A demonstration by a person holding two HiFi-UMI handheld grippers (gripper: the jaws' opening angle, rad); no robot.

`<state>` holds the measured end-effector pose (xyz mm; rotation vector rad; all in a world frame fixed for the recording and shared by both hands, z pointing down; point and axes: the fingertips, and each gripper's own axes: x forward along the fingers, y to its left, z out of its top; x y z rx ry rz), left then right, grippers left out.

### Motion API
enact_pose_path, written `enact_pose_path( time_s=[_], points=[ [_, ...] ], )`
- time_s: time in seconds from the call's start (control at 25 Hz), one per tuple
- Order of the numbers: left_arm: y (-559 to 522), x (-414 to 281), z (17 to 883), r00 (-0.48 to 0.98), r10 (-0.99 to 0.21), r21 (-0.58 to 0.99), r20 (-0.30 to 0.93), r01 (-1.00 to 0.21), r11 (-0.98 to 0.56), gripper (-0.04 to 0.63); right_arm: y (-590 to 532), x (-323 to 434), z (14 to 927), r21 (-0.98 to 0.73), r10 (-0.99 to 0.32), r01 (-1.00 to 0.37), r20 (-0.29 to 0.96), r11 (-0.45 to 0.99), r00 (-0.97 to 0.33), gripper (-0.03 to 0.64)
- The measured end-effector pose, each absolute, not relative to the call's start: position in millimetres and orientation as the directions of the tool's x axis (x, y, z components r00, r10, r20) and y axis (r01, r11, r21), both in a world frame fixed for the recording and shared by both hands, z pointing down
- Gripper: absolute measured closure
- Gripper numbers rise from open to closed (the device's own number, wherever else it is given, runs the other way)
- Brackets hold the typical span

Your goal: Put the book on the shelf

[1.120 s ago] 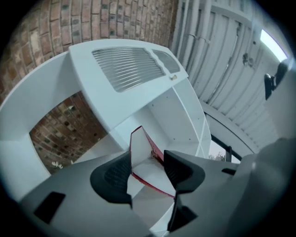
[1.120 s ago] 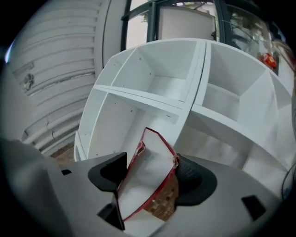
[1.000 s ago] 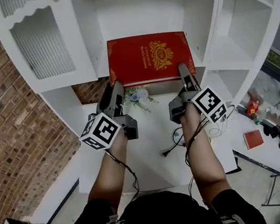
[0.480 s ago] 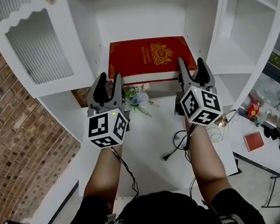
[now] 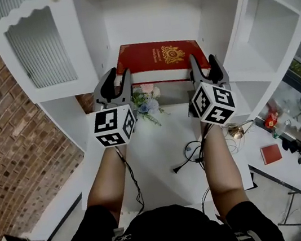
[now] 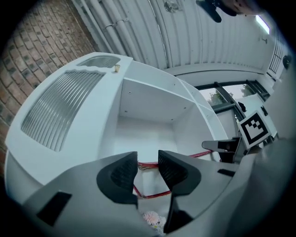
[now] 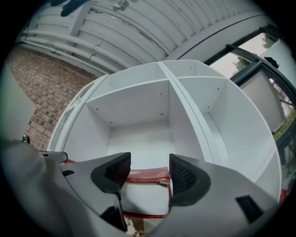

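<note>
The red book (image 5: 163, 57) with a gold emblem lies flat on the shelf (image 5: 219, 68) in the middle compartment of the white cabinet. Both grippers hover just in front of the book's front edge, apart from it. My left gripper (image 5: 119, 77) is open near the book's left corner. My right gripper (image 5: 202, 62) is open near the right corner. Both pairs of jaws have just been closing, with nothing between them. In the left gripper view the book's red edge (image 6: 144, 165) shows beyond the left gripper (image 6: 148, 170). In the right gripper view the book (image 7: 143, 176) lies past the right gripper (image 7: 149, 169).
A small bunch of artificial flowers (image 5: 146, 101) sits on the white surface below the shelf. A ribbed cabinet door (image 5: 38, 47) is at the left, open side compartments (image 5: 276, 16) at the right. A brick wall (image 5: 5, 141) runs along the left. A black cable (image 5: 188, 156) lies on the table.
Both grippers have drawn back from the book's front corners, risen and rolled from lying sideways to upright. The book stays on the shelf.
</note>
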<state>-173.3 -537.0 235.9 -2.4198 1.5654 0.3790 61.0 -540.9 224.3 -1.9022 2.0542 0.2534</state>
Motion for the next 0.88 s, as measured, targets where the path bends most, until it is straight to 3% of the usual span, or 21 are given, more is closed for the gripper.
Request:
enact_pose_path(
  time_s=[0.24, 0.68, 0.88],
  points=[
    [-558.5, -170.1, 234.8, 0.383, -0.88, -0.048, -0.279, -0.921, -0.386, 0.443, -555.4, 64.4, 224.8, -0.11, -0.942, -0.992, -0.334, 0.058, -0.018, 0.339],
    [-558.5, -169.5, 233.0, 0.35, -0.893, -0.072, -0.282, -0.936, -0.344, 0.445, -560.7, 64.9, 225.2, -0.118, -0.962, -0.992, -0.273, 0.047, -0.013, 0.339],
    [-542.7, -177.2, 228.7, 0.298, -0.919, -0.169, -0.259, -0.95, -0.261, 0.442, -543.3, 61.1, 218.0, -0.056, -0.964, -0.998, -0.267, 0.032, -0.016, 0.341]
  ],
)
